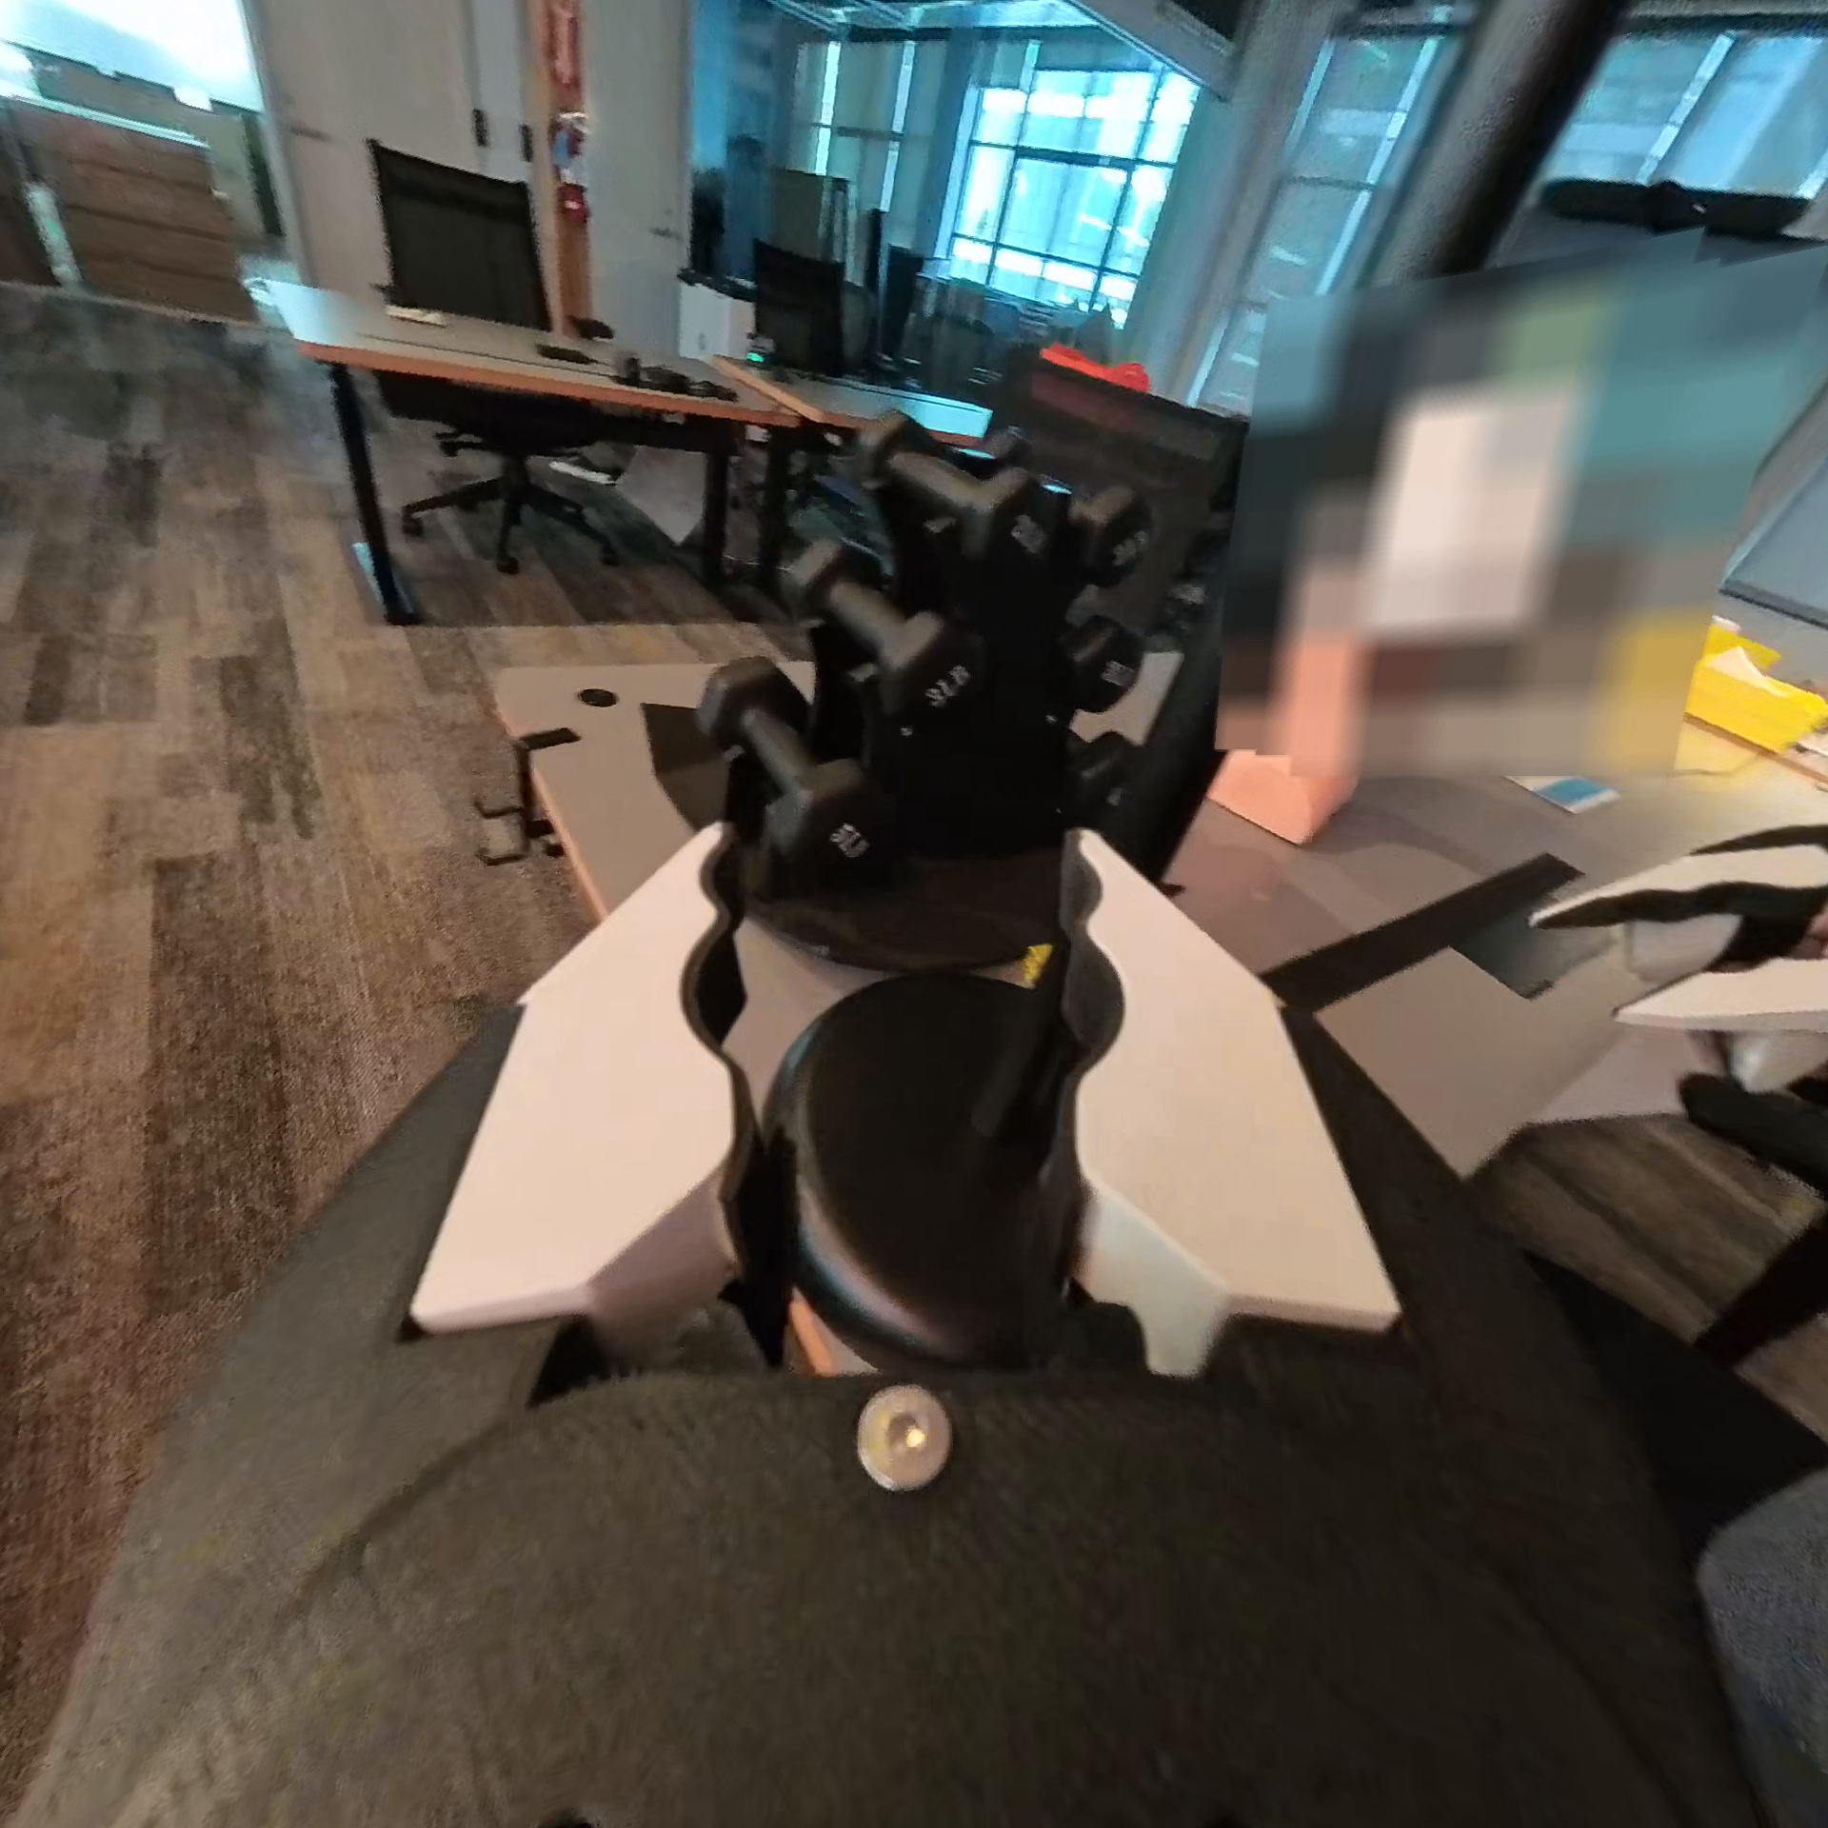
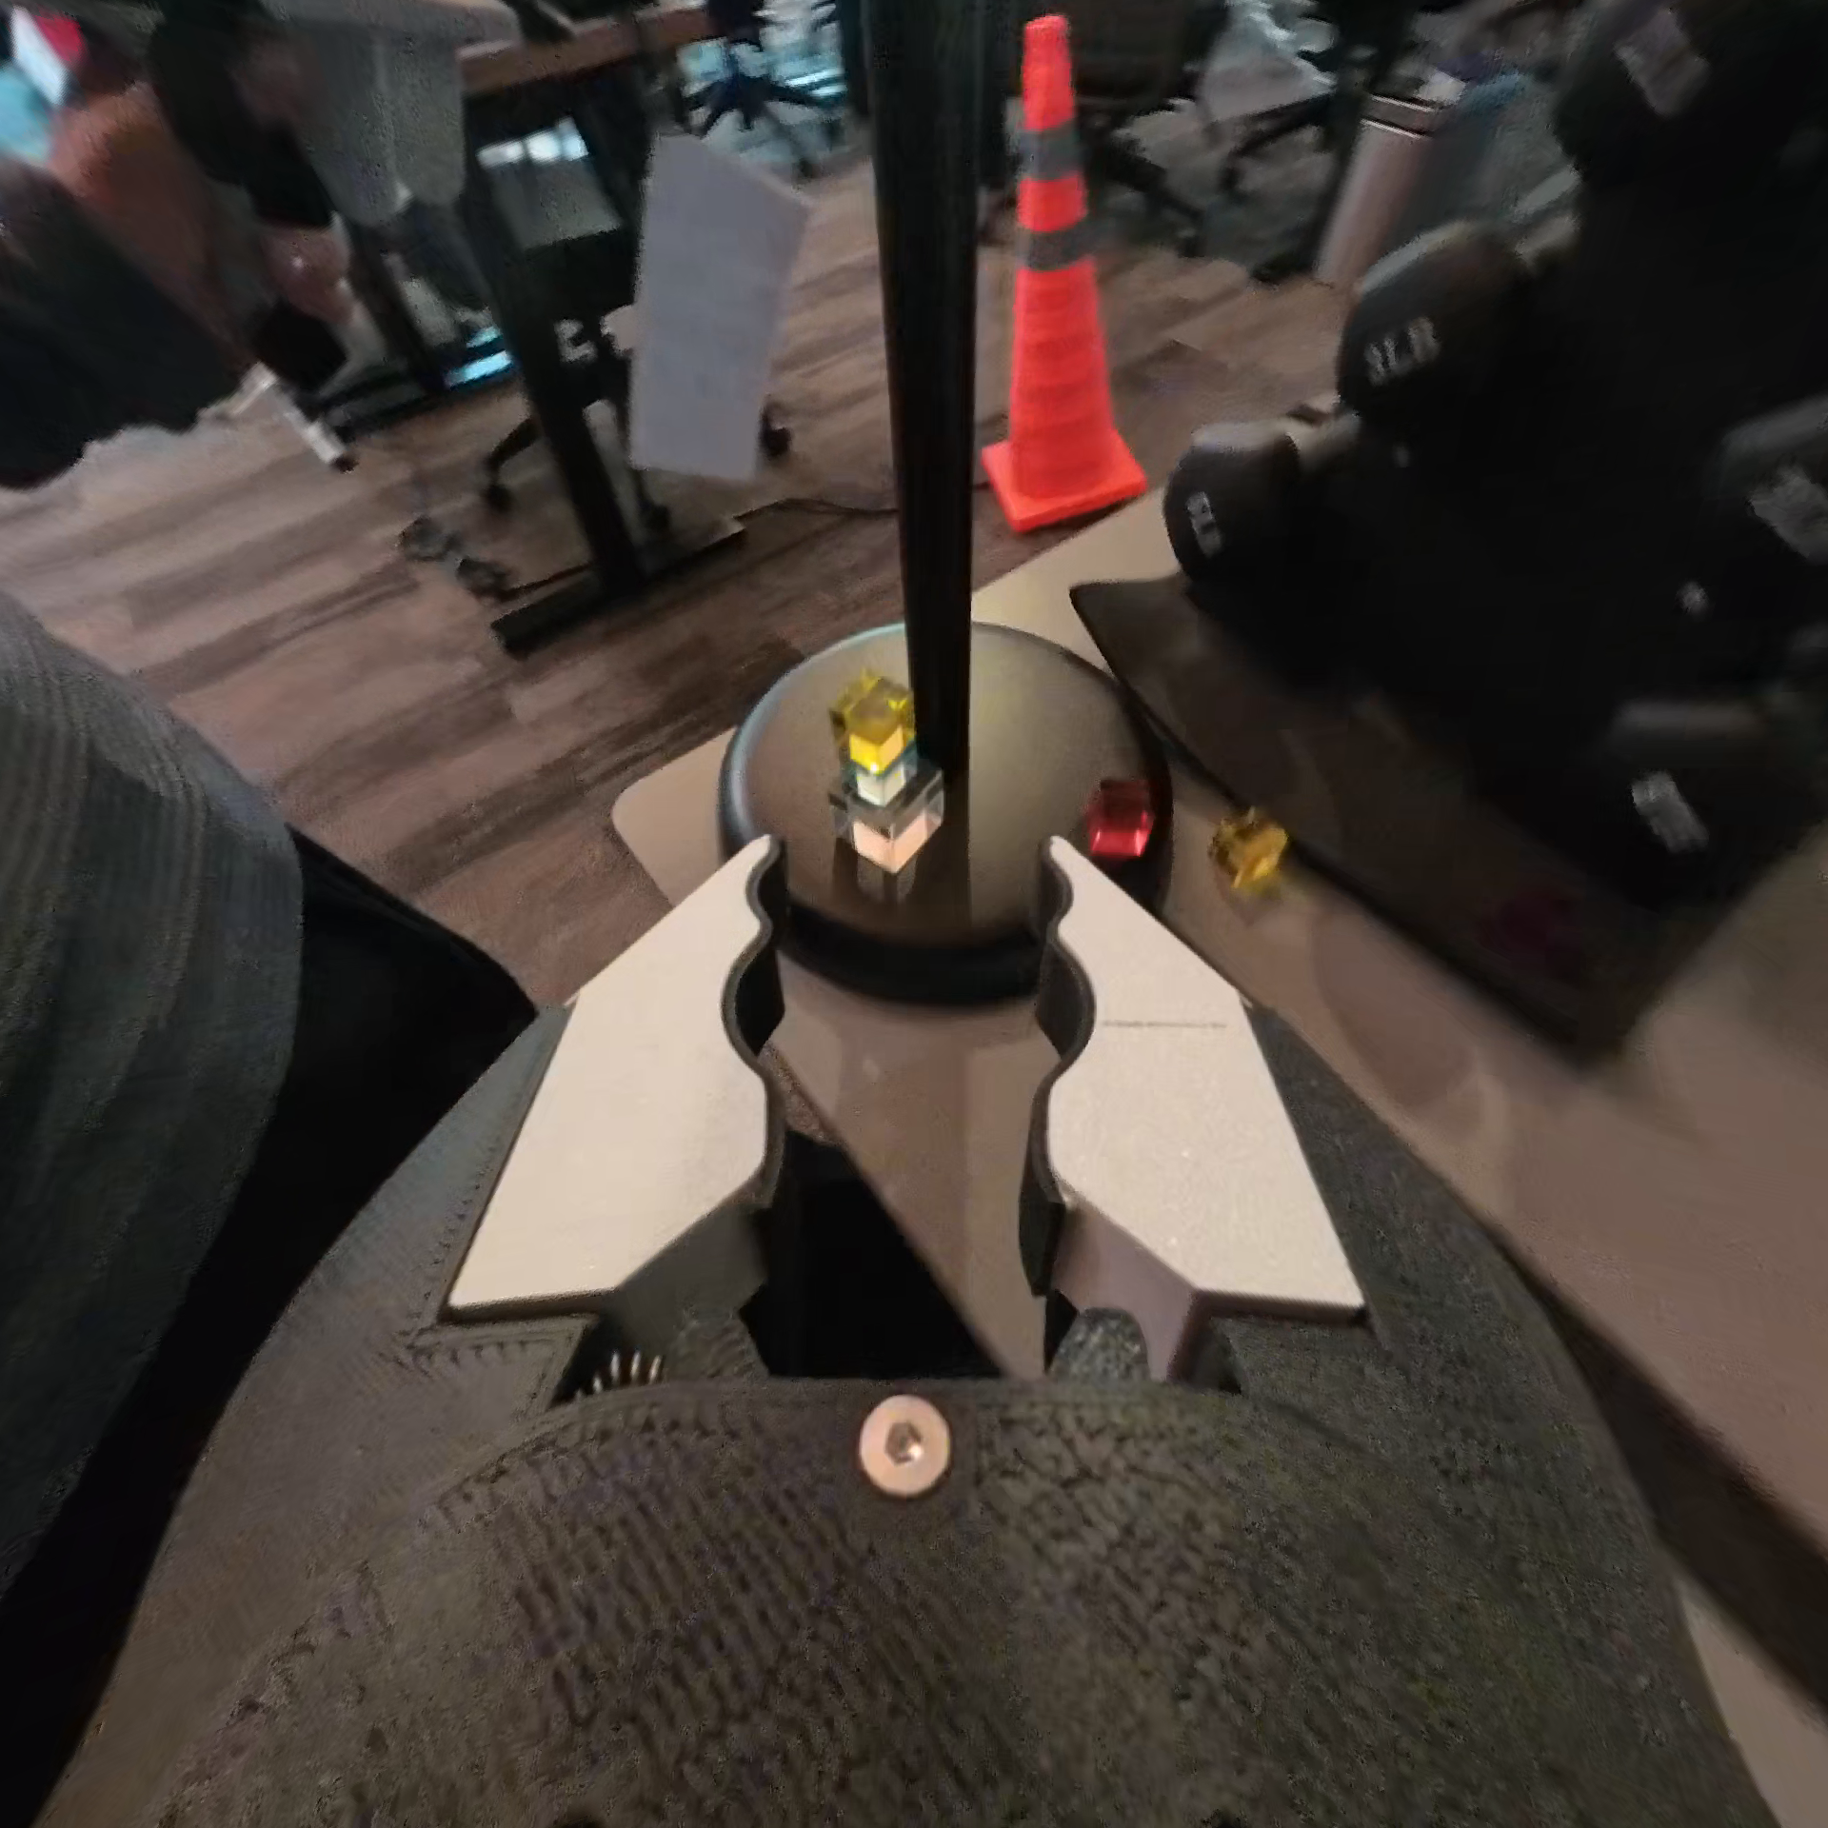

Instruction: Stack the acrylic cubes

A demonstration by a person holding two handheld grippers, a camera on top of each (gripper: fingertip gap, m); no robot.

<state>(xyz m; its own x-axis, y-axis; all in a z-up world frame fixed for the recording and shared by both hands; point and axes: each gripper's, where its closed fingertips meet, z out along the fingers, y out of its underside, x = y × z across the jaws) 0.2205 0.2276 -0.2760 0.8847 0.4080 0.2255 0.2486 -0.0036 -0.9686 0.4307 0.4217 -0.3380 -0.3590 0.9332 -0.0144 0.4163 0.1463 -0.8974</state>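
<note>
The left gripper [image 1: 895, 870] has its fingers spread, pressing on nothing, over a black round base [image 1: 920, 1098] close to the worktop [image 1: 1405, 870] edge, where carpeted floor opens out to the left. Just beyond stands a dumbbell rack [image 1: 940, 643] – bars slanting up and away. The right gripper [image 2: 910, 875] points level at the same disc, fingers apart and holding nothing; a yellow cube [image 2: 870, 727] stacked on a clear cube [image 2: 890, 826] sits beside the upright black pole [image 2: 925, 396].

The dumbbell rack [image 2: 1543, 475], right of the right hand-held gripper [image 2: 910, 870], is blurred and cut off by the edge. The pole [image 2: 925, 396] leaves the top edge.
</note>
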